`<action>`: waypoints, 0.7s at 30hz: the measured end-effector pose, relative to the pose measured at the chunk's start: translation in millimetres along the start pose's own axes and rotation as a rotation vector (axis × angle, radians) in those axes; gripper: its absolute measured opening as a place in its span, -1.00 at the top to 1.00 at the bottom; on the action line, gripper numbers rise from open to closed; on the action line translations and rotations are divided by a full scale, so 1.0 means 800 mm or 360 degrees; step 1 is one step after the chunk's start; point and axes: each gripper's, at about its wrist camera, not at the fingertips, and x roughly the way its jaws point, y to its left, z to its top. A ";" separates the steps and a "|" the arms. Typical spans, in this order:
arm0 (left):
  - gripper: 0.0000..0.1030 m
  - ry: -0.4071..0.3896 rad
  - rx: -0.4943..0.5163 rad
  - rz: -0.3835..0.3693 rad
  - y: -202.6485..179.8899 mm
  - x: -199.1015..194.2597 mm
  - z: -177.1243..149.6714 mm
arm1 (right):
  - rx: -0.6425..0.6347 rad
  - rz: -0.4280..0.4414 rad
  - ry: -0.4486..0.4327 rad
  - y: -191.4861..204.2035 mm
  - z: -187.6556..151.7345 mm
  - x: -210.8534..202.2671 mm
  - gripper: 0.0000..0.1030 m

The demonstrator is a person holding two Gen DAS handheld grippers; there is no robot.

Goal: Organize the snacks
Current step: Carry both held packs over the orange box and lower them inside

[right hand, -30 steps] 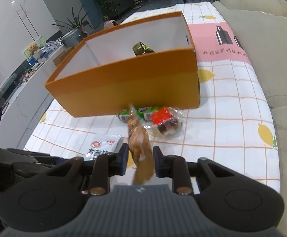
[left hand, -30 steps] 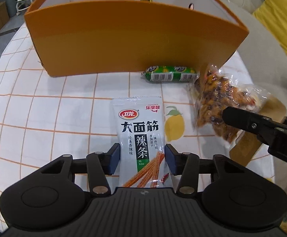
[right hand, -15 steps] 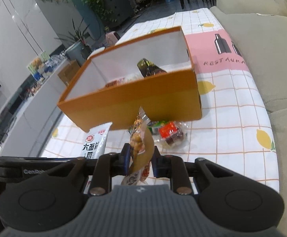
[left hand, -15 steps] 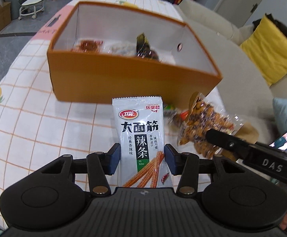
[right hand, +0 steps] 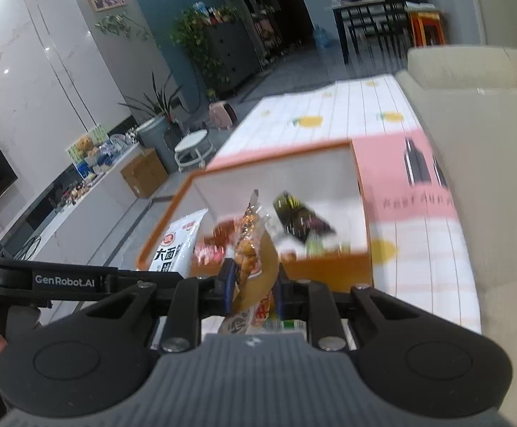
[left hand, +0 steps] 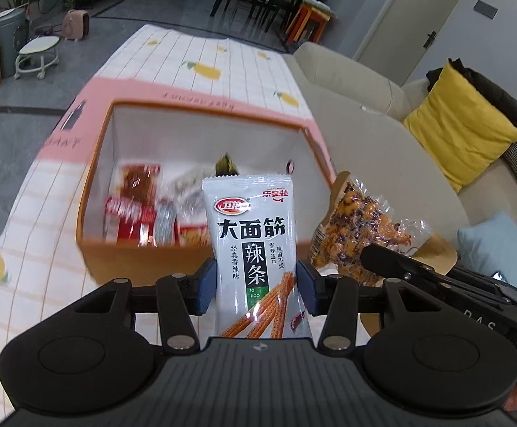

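**Nut packet clamped before the orange box**

The right gripper (right hand: 253, 286) pinches a clear packet of what looks like glazed nuts (right hand: 255, 249) upright between its fingers. Beyond the fingertips sits the open orange box (right hand: 329, 267), blurred snacks inside. Left of the fingers, a white spicy-strip packet (right hand: 178, 245).

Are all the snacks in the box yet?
Not yet. Several packets already lie in the orange box. The left gripper holds a white spicy-strip packet and the right gripper holds a peanut bag, both up near the box, not dropped in.
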 end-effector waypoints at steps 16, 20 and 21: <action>-0.05 0.0175 0.0112 0.0078 0.004 0.098 0.096 | -0.0352 -0.0245 0.0037 0.003 0.076 0.110 0.65; -0.05 0.0268 0.0144 0.0118 0.008 0.140 0.102 | -0.0454 -0.0331 0.0107 -0.005 0.077 0.146 0.65; -0.05 0.0291 0.0166 0.0138 0.009 0.151 0.103 | -0.0489 -0.0356 0.0127 -0.007 0.077 0.157 0.65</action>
